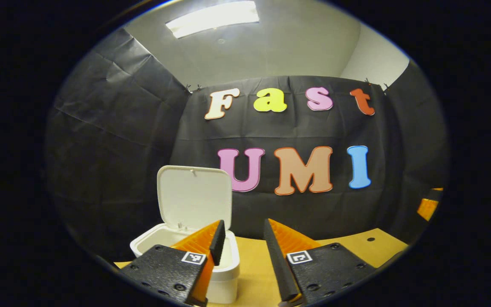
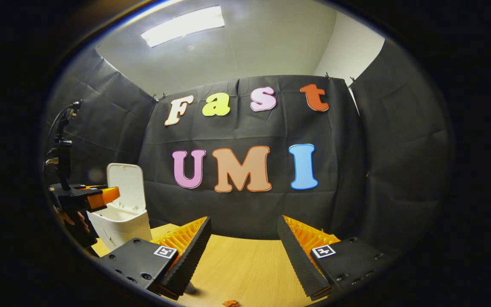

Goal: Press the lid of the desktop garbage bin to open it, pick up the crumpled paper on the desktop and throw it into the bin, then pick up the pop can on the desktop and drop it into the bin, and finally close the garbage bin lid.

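In the left gripper view, the left gripper (image 1: 244,238) is hanging above the wooden table (image 1: 258,273) with its two fingers spread apart and nothing between them. Just beyond its left finger the white garbage bin (image 1: 224,273) is standing on the table with its lid (image 1: 194,197) tipped up and back, so the bin is sitting open; the inside is too hidden behind the finger to tell what is lying in it. At the right edge of that view an orange and black part (image 1: 428,208) is showing, possibly the other gripper, though it is too cut off to be sure. In the right gripper view, the right gripper (image 2: 244,245) is likewise holding its fingers wide apart over bare tabletop, gripping nothing. Far to its left the open bin is standing near the black cloth wall (image 2: 399,162), and the left gripper is hovering just in front of it.
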Motion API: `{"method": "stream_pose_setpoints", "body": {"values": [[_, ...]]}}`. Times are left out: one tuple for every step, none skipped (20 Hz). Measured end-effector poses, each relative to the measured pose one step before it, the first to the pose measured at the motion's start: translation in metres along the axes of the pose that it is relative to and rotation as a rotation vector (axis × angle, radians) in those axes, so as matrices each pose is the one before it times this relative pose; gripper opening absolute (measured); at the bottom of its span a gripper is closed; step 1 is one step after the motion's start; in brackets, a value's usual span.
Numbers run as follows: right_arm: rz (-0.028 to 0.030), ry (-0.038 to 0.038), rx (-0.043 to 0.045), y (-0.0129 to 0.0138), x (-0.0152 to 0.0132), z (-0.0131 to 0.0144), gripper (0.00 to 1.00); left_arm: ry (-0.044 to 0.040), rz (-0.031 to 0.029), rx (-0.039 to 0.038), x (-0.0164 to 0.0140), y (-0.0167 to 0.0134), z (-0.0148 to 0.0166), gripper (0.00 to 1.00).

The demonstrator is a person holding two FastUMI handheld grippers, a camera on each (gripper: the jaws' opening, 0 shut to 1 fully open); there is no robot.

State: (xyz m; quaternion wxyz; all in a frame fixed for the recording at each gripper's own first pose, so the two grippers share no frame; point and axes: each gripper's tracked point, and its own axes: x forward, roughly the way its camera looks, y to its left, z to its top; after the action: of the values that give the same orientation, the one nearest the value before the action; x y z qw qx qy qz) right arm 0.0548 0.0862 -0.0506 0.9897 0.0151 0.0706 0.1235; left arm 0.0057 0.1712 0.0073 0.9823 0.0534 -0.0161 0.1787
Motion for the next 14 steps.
{"method": "stream_pose_setpoints", "body": {"values": [[0.0034,0.01548,0.00294,-0.00175,0.0012,-0.00638,0.98,0.00779,-0.02302,-0.00144,-0.00487,-0.00904,-0.00471,0.64],[0.00237,0.01365,-0.00054,-0.00152,0.00129,-0.00426,0.99,0.0084,-0.02031,-0.00096,-0.00411,-0.00977,-0.00363,0.75],[0.00115,0.01525,-0.00385,-0.00164,0.00215,-0.00673,1.0,0.0091,-0.02082,-0.00252,-0.00499,-0.00837,-0.00412,0.77],[0.00205,0.01837,-0.00583,-0.00003,0.00185,-0.00843,0.98,0.00588,-0.01551,-0.0052,-0.00285,-0.00748,-0.00277,0.78],[0.0039,0.01878,-0.0051,-0.00019,0.0021,-0.00867,0.98,0.00428,-0.00955,-0.0058,-0.00316,-0.00417,-0.002,0.78],[0.00563,0.01856,-0.00427,-0.00025,0.00248,-0.00988,0.99,0.00825,-0.00742,-0.00685,-0.00242,-0.00422,-0.00124,0.79],[0.00695,0.01999,-0.00343,-0.00022,0.00379,-0.0085,0.99,0.00608,-0.00576,-0.00888,-0.00243,-0.0037,-0.00153,0.81],[0.00928,0.0252,-0.00308,0.003,0.00505,-0.00964,0.99,0.00138,-0.00552,-0.00806,-0.00237,-0.00337,0.0007,0.84],[0.00966,0.03131,-0.00147,0.00162,0.00512,-0.01311,0.99,-0.00324,-0.00574,-0.00567,-0.00303,-0.00262,0.00157,0.83],[0.01164,0.0359,-0.00083,0.00118,0.0027,-0.01793,0.99,-0.00677,-0.00749,0.00146,-0.00346,-0.00388,0.00292,0.84],[0.0143,0.04582,-0.00077,0.00271,0.0046,-0.01711,0.99,-0.00858,-0.00278,0.00632,-0.00342,-0.00075,0.00253,0.85],[0.01071,0.04815,-0.00303,0.00351,0.00486,-0.01943,0.99,-0.00537,-0.00019,0.00916,-0.00241,-0.00034,0.00361,0.86],[0.00968,0.04361,-0.00711,0.00222,0.0046,-0.01769,0.99,-0.00184,0.00383,0.00788,-0.00204,0.00069,0.00159,0.86],[0.01245,0.02804,-0.01449,0.00351,0.00488,-0.01286,0.99,0.00216,0.0034,0.00555,-0.00287,0.00102,0.00046,0.86]]}}
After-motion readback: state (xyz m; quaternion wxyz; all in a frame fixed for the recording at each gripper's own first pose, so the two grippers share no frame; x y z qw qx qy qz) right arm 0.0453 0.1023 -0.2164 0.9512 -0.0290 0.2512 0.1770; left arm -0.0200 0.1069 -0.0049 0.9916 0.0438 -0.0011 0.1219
